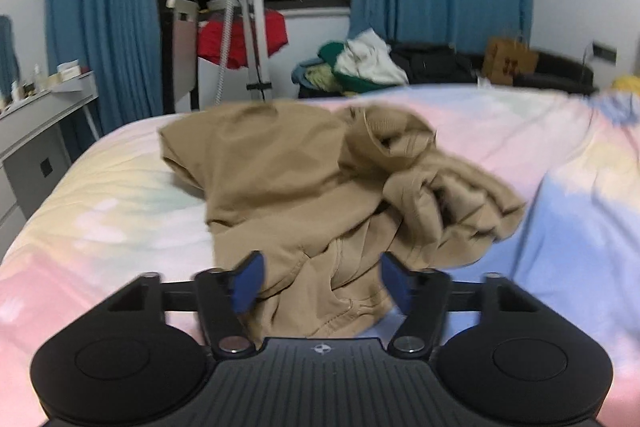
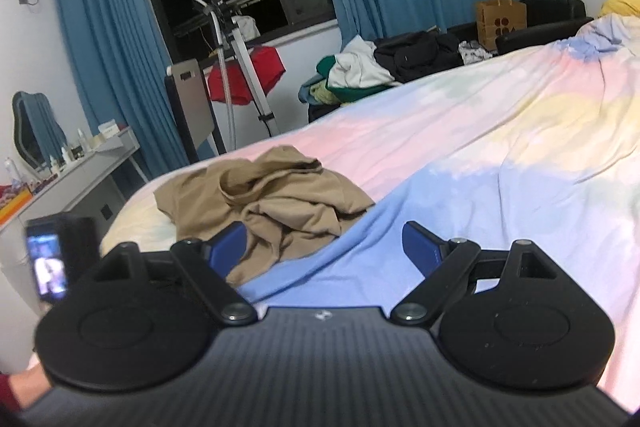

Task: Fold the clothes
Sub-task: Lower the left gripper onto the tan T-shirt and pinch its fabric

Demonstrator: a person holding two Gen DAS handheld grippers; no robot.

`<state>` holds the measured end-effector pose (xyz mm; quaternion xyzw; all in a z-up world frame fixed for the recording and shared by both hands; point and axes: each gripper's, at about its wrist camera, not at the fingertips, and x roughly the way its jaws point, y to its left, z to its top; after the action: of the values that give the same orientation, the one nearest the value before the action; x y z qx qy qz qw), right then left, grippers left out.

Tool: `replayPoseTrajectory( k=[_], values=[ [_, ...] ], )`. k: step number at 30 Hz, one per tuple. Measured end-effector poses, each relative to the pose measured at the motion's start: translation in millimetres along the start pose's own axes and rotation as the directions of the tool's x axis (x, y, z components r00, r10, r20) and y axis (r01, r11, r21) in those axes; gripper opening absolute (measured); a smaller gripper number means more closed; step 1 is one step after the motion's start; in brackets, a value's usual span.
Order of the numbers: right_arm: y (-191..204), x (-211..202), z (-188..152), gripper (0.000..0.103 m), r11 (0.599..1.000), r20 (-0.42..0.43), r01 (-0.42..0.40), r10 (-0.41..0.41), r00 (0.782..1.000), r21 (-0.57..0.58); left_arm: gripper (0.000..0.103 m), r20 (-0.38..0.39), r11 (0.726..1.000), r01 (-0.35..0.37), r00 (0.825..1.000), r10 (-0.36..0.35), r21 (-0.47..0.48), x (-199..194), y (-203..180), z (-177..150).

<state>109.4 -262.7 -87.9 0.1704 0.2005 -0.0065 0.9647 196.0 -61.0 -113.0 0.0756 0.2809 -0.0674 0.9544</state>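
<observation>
A tan garment lies crumpled on the pastel bed cover. My left gripper is open, its blue fingers straddling the garment's near edge just above it. In the right wrist view the same garment lies ahead and to the left. My right gripper is open and empty over the blue part of the bed cover; its left finger is close to the garment's near edge.
A grey desk with bottles stands left of the bed. A tripod stand with a red cloth, a pile of clothes and a paper bag lie beyond the far edge. The left gripper's camera screen shows at left.
</observation>
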Motion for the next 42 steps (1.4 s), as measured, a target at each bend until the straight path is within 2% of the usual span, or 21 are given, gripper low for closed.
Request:
replayPoseTrajectory(
  k=[1,2,4,8,12,15,17,22,23,27,29,35,36,38,40,42],
  values=[
    [-1,5,-2,0.086,1.0,-0.009,0.004,-0.004,1.0,-0.004,0.023,-0.012,1.0,-0.01,1.0,0.01,0.017,7,-2,-2],
    [-2,10,-3,0.086,1.0,-0.019,0.009,-0.009,1.0,-0.007,0.015,-0.019,0.999,-0.023,1.0,0.023,0.029,10,-3,-3],
    [-4,19,-5,0.086,1.0,-0.027,0.02,-0.02,0.999,-0.01,0.009,0.004,1.0,-0.016,1.0,0.016,0.018,0,1,-2],
    [-6,28,-5,0.086,1.0,-0.031,0.02,-0.02,0.999,0.002,0.007,0.083,1.0,0.026,0.996,-0.026,-0.002,-46,12,8],
    [-4,26,-4,0.086,1.0,-0.01,0.0,0.0,1.0,-0.013,0.006,0.168,0.997,0.075,0.983,-0.074,0.0,-108,24,21],
    [-1,18,-3,0.086,0.999,0.001,-0.023,0.023,1.0,-0.022,0.006,0.149,0.991,0.135,0.98,-0.13,-0.022,-148,38,24],
    [2,12,-3,0.086,0.999,0.003,-0.045,0.046,0.999,-0.026,0.006,0.135,0.989,0.147,0.981,-0.142,-0.028,-169,47,19],
    [11,5,-15,0.086,0.994,-0.068,-0.098,0.094,0.993,-0.043,0.006,0.073,0.987,0.132,0.989,-0.126,-0.089,-189,75,-8],
    [15,7,-17,0.077,0.993,-0.084,-0.103,0.098,0.992,-0.056,0.006,0.062,0.988,0.12,0.992,-0.114,-0.101,-187,80,-14],
    [29,23,-26,0.063,0.984,-0.153,-0.134,0.116,0.981,-0.117,0.006,0.003,0.981,0.099,0.995,-0.1,-0.17,-173,95,-27],
    [38,39,-30,0.052,0.981,-0.188,-0.148,0.123,0.974,-0.124,0.007,-0.006,0.976,0.101,0.995,-0.104,-0.193,-168,100,-27],
    [61,87,-35,0.051,0.973,-0.236,-0.167,0.127,0.964,-0.161,0.007,-0.01,0.978,0.092,0.995,-0.095,-0.188,-162,99,-35],
    [63,93,-38,0.047,0.972,-0.243,-0.159,0.114,0.963,-0.175,0.007,-0.016,0.978,0.09,0.995,-0.094,-0.189,-159,98,-37],
    [63,106,-45,0.014,0.974,-0.28,-0.118,0.061,0.958,-0.194,0.007,-0.026,0.979,0.082,0.996,-0.088,-0.189,-152,96,-39],
    [58,106,-45,0.009,0.978,-0.291,-0.112,0.056,0.955,-0.178,0.007,-0.031,0.981,0.066,0.997,-0.073,-0.183,-145,94,-38],
    [58,96,-39,0.006,0.978,-0.26,-0.113,0.065,0.963,-0.177,0.007,-0.028,0.978,0.077,0.996,-0.084,-0.195,-143,94,-36]
  ],
)
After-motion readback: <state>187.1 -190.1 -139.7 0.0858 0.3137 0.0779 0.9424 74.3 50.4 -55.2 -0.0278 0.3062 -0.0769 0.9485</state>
